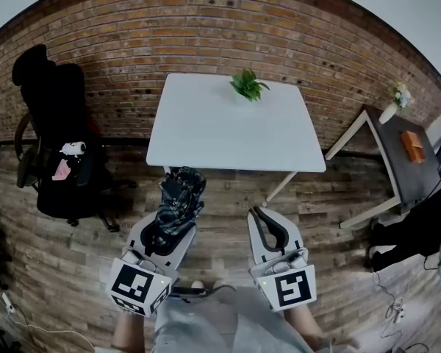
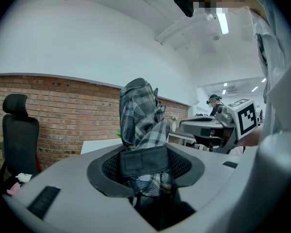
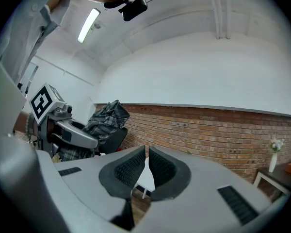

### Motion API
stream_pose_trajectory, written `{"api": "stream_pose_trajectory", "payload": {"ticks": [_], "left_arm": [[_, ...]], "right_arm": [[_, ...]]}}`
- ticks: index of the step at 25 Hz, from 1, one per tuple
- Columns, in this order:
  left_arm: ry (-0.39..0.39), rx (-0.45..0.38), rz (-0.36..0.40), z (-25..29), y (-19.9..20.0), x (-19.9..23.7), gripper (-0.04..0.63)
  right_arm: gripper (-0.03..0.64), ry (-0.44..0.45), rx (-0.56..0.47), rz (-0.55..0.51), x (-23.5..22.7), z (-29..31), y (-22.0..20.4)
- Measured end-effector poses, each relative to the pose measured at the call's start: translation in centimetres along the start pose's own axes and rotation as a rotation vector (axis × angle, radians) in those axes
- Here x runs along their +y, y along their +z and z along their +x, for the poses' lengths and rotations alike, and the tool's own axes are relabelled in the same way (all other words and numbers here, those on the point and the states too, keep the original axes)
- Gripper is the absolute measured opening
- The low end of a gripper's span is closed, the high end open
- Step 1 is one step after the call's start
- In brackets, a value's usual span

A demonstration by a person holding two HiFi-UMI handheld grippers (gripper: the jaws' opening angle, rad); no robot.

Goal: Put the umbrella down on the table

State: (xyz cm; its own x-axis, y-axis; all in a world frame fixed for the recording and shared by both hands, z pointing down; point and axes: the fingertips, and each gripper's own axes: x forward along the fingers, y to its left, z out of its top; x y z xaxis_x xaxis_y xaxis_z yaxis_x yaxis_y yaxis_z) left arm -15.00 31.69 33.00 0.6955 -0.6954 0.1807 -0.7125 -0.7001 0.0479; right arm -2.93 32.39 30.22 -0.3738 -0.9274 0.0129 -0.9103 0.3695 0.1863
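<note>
As the left gripper (image 2: 145,166) clamps it, the umbrella (image 2: 140,115) juts beyond its jaws.

Left tongs (image 1: 167,226), right tongs (image 1: 264,215): pale grey, black-padded.

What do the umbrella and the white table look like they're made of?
Umbrella: soft woven cloth, probably synthetic, with a matte finish. It shows a grey-and-dark check pattern, crumpled folds and a dark strap.
Table: smooth, white, matte top, evenly coloured with no grain. It is likely laminate or painted board, though the look leaves that open.
</note>
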Motion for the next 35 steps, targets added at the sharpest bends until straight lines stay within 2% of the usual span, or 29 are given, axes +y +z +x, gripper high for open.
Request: {"api": "stream_pose_trajectory", "payload": {"ticks": [16, 20, 28, 33, 35], "left_arm": [[-0.010, -0.019, 0.027, -2.2, -0.3, 1.9, 0.224], [-0.006, -0.018, 0.029, -3.0, -0.5, 2.3, 0.224], [0.008, -0.036, 0.029, -1.1, 0.3, 3.2, 0.224], [0.007, -0.049, 0.026, 2.1, 0.9, 4.4, 0.224], [0.009, -0.050, 0.027, 3.8, 1.2, 5.1, 0.224]], "right_arm": [[0.054, -0.031, 0.036, -0.005, 3.1, 0.2, -0.7], [0.054, -0.034, 0.019, 0.001, 3.9, 0.4, -0.5], [0.054, -0.030, 0.018, 0.003, 2.1, 1.8, -1.1], [0.054, -0.002, 0.039, -0.006, -0.1, 4.6, -2.1], [0.054, -0.004, 0.008, 0.005, -1.4, 6.2, -1.9]]}}
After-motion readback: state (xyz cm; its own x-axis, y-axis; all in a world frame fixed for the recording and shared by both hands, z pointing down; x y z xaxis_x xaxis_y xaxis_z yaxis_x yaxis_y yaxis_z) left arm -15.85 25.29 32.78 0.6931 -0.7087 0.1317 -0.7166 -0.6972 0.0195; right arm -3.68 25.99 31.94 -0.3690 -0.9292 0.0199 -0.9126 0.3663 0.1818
